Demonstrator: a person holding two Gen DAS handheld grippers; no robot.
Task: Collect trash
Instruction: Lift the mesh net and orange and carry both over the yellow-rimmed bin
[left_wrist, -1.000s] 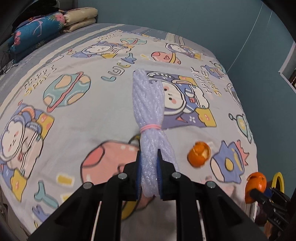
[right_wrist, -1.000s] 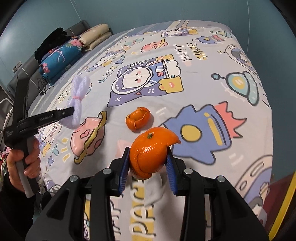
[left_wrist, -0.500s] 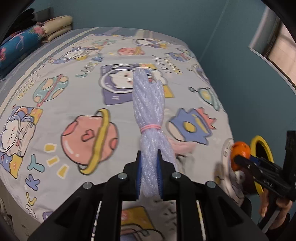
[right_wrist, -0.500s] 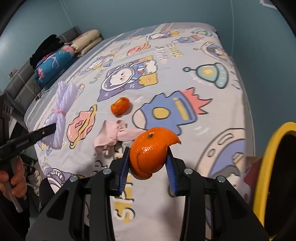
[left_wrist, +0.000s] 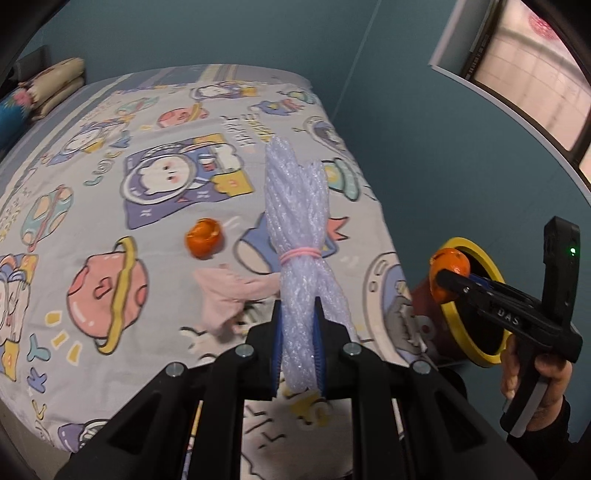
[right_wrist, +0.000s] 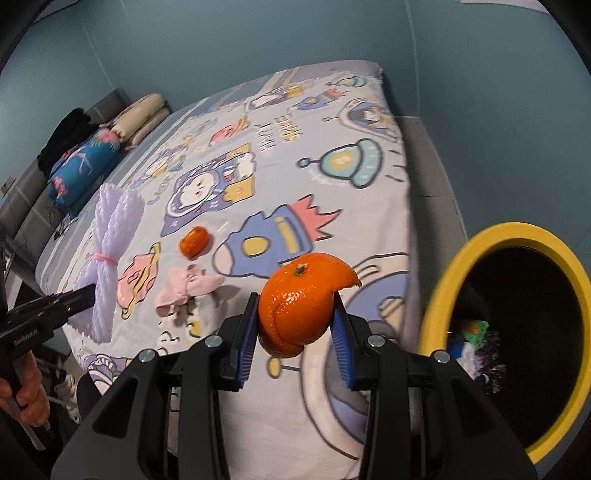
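Note:
My left gripper (left_wrist: 298, 343) is shut on a bundle of white foam netting (left_wrist: 299, 236) tied with a pink band, held upright above the bed's near edge; it also shows in the right wrist view (right_wrist: 105, 254). My right gripper (right_wrist: 293, 332) is shut on an orange peel (right_wrist: 301, 304), held just left of a yellow-rimmed trash bin (right_wrist: 443, 295) beside the bed. From the left wrist view that peel (left_wrist: 448, 271) hangs in front of the bin's rim (left_wrist: 476, 251). A second orange peel (left_wrist: 204, 243) and a crumpled pink cloth (left_wrist: 229, 295) lie on the bed.
The bed has a cartoon space-print sheet (left_wrist: 110, 192). Pillows and folded bedding (right_wrist: 110, 140) lie at its far end. Blue walls stand close behind and to the right. The bin holds several scraps of trash (right_wrist: 472, 339). A window (left_wrist: 524, 66) is at upper right.
Both grippers have swung to the right toward the bed's edge with their loads. The yellow-rimmed bin has come fully into the right wrist view.

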